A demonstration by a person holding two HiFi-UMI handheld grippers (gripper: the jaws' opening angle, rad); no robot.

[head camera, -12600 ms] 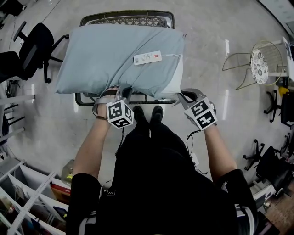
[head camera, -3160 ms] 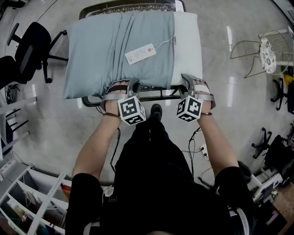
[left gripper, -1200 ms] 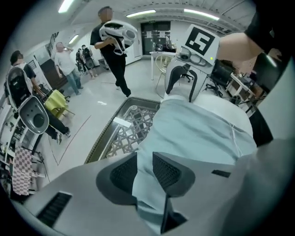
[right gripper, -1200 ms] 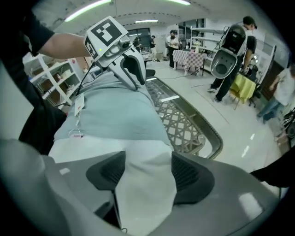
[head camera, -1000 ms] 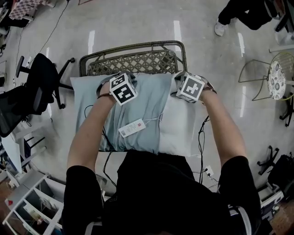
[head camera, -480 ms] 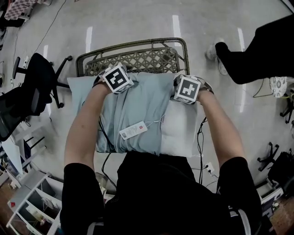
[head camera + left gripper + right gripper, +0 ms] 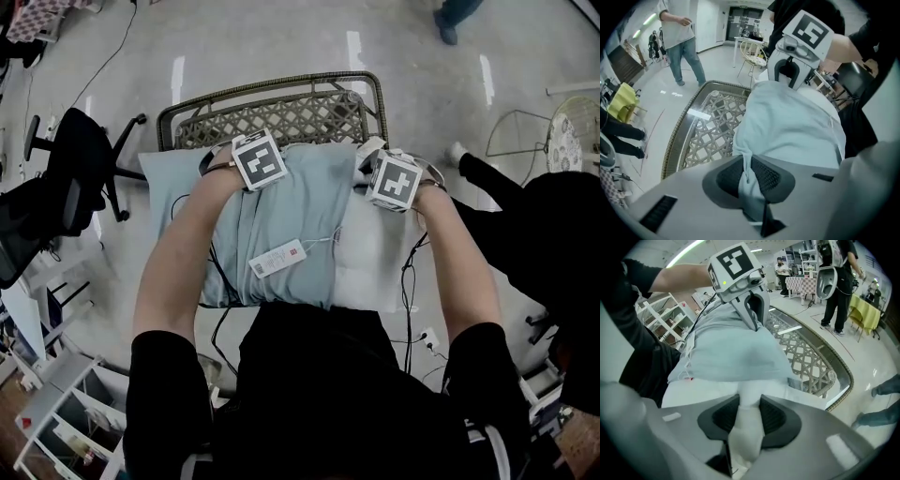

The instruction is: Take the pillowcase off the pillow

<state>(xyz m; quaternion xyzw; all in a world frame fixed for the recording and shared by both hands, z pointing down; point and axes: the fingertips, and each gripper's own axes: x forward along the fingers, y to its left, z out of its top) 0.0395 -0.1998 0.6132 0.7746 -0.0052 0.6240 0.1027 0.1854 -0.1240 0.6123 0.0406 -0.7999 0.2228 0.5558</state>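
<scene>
A pale blue pillowcase (image 7: 281, 206) covers the left and middle of a white pillow (image 7: 370, 267), whose right end is bare. A white label (image 7: 278, 257) hangs on the case. Both grippers are at the pillow's far edge. My left gripper (image 7: 242, 148) has just been closing, and its pads now pinch a fold of the blue pillowcase (image 7: 787, 131) between them, seen close up in the left gripper view (image 7: 749, 174). My right gripper (image 7: 375, 157) has also just been closing and is shut on a bunch of the white pillow (image 7: 717, 392), seen in the right gripper view (image 7: 747, 416).
The pillow lies on a wicker bench (image 7: 272, 117) with a metal rim. A black office chair (image 7: 66, 178) stands at the left. A person in black (image 7: 553, 244) is close on the right. White shelves (image 7: 56, 412) are at the lower left, a wire chair (image 7: 562, 122) at the far right.
Both hands have gone from the pillow's near edge to its far edge and now stay there. More white pillow shows at the right. A bystander in black has walked down the right side.
</scene>
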